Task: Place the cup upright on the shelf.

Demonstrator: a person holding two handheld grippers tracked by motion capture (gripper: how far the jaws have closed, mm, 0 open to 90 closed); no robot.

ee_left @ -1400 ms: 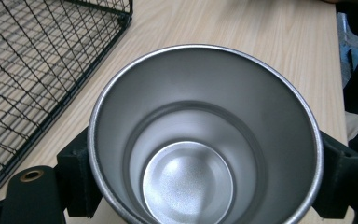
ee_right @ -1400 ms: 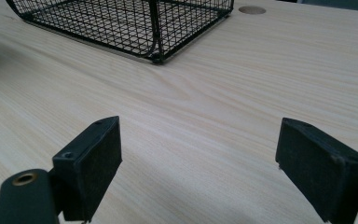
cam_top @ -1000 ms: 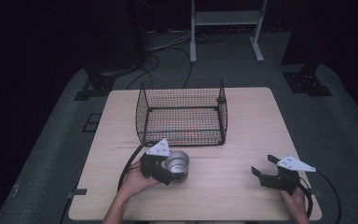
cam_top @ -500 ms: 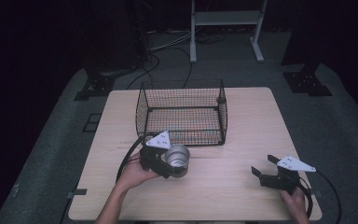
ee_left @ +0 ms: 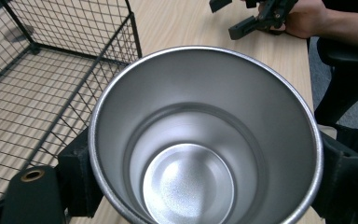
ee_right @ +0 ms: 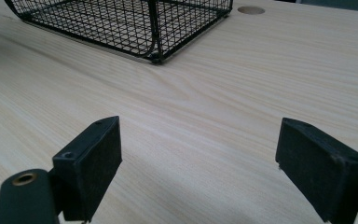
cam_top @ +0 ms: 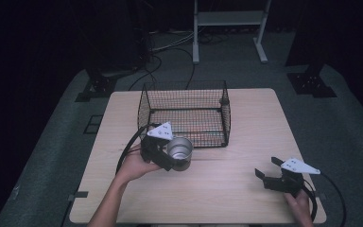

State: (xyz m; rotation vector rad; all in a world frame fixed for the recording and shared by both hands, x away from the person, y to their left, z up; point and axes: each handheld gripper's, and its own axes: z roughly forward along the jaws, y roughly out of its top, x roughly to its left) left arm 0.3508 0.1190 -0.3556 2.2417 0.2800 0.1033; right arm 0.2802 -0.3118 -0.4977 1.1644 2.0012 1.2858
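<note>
Wire basket [cam_top: 184, 113] at rear centre of surface [cam_top: 227, 189]: open top, mesh walls block entry from the sides. Cup [cam_top: 179, 152] in left gripper [cam_top: 170, 158], just beside basket's near-left corner. Bare wood between the two grippers, and either side of basket. Right gripper [cam_top: 268, 171] low at near right.

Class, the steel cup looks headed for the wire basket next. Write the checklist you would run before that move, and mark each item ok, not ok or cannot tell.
1. Steel cup clamped in left gripper, a black jaw on each side: ok.
2. Cup empty, bare bottom visible: ok.
3. Wire basket open-topped, nothing inside: ok.
4. Cup already over the basket: not ok, it is in front of the near wall.
5. Cup high enough to pass the rim: cannot tell.
6. Right gripper open, holding nothing, well apart from the basket on the table: ok.
</note>
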